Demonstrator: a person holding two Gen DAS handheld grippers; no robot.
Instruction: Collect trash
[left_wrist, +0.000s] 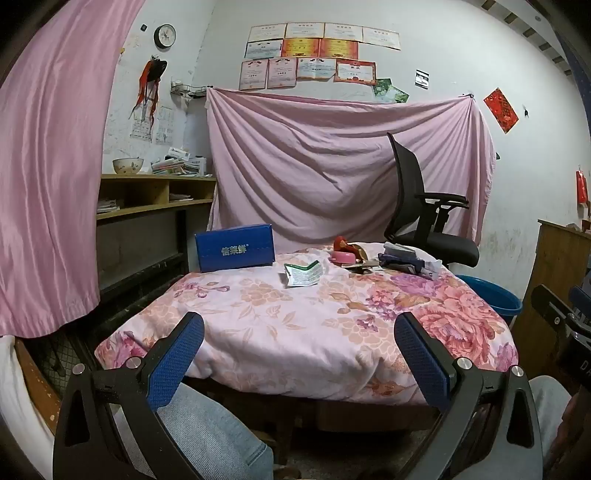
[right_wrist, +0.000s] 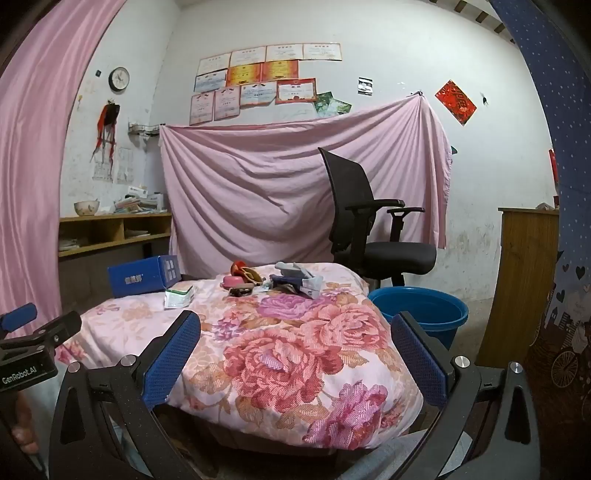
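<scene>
Both grippers are hanging at the near edge of the floral quilt (left_wrist: 295, 332), and I am holding them there because nothing has been chosen yet. I am keeping the left gripper (left_wrist: 299, 354) spread wide with nothing between its blue pads (left_wrist: 177, 358), and the right gripper (right_wrist: 295, 354) spread just as wide and just as empty, so either one is ready to drop over a scrap.

Just short of the quilt my knee in pale denim (left_wrist: 207, 432) is showing under the left gripper, since I am sitting at the near side.

Farther in on the quilt, past its middle, the crumpled green-and-white packet (left_wrist: 303, 274) is lying by itself; I am judging it the easiest first pick for the left gripper, being light, flat and clear of the rest. Behind it, at the quilt's far left corner, the blue box (left_wrist: 235, 253) is standing on its long side.

At the quilt's far right the litter is lying in a heap: a pink dish with something red on it (left_wrist: 341, 254), dark bits, and a grey-and-navy bundle (left_wrist: 402, 258), touching one another, so they will need separating.

Beside the quilt's right edge, on the floor, the blue tub (right_wrist: 421, 306) is standing open and looks meant for the trash. Beyond the quilt the black office chair (right_wrist: 365, 221) is standing before a pink sheet (right_wrist: 258, 184) hung across the wall.
</scene>
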